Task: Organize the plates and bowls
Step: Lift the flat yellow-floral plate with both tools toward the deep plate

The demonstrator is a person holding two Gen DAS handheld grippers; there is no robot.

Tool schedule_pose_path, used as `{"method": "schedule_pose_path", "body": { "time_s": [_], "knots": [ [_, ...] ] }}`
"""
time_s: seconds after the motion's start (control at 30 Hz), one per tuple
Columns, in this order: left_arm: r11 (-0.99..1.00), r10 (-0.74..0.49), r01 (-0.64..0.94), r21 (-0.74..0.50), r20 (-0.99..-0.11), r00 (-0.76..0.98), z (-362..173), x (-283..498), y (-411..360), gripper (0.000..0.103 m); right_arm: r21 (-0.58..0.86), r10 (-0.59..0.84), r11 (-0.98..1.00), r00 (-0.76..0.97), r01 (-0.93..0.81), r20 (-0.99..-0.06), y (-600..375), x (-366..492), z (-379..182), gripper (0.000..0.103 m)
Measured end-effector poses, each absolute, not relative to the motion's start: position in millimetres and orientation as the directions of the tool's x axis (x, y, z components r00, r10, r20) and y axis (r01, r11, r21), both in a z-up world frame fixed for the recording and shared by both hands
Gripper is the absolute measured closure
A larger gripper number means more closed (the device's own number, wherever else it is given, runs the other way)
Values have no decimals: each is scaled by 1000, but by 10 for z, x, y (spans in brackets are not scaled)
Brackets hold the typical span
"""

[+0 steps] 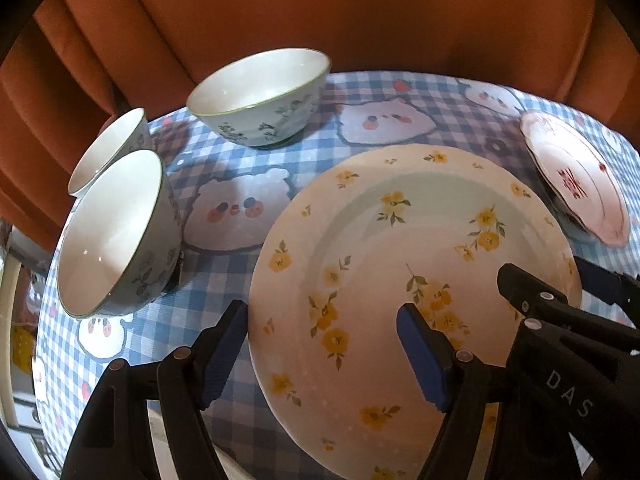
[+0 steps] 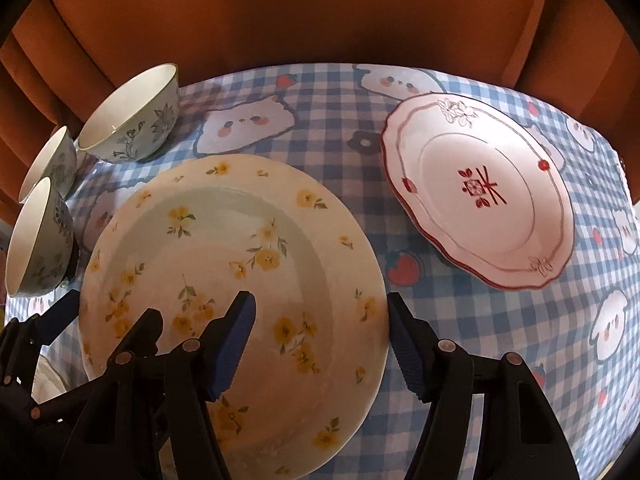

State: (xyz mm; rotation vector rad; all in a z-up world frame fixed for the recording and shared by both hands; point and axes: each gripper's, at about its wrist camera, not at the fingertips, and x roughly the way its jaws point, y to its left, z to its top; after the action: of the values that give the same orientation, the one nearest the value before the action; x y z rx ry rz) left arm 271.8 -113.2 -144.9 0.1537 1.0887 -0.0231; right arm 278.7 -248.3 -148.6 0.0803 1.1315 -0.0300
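Left gripper (image 1: 322,354), black, marked "DAS", and right gripper (image 2: 320,340): jaws spread, straddling opposite rims of glossy round yellow-flowered plate (image 2: 224,248); contact unclear.

A large plate (image 2: 232,248) is set on the table (image 2: 332,136), nearest the cameras. A smaller plate (image 2: 480,196) is placed to its right and farther back, apart from it. Three bowls are grouped to the left: one bowl (image 1: 260,96) at the back, a second (image 1: 108,150) farther left, a third (image 1: 116,232) in front of the second.
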Motion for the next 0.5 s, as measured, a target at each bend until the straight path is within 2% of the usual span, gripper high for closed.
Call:
{"method": "schedule_pose_path", "body": {
  "time_s": [0.37, 0.5],
  "knots": [
    [986, -30, 163, 37, -919, 394, -1409, 2250, -1304, 26, 74, 26, 990, 366, 119, -930, -2785, 2256, -1469, 35],
    [980, -35, 192, 47, -915, 401, -1409, 2153, -1370, 26, 96, 47, 988, 354, 124, -934, -2876, 2103, -1465, 35]
  ]
}}
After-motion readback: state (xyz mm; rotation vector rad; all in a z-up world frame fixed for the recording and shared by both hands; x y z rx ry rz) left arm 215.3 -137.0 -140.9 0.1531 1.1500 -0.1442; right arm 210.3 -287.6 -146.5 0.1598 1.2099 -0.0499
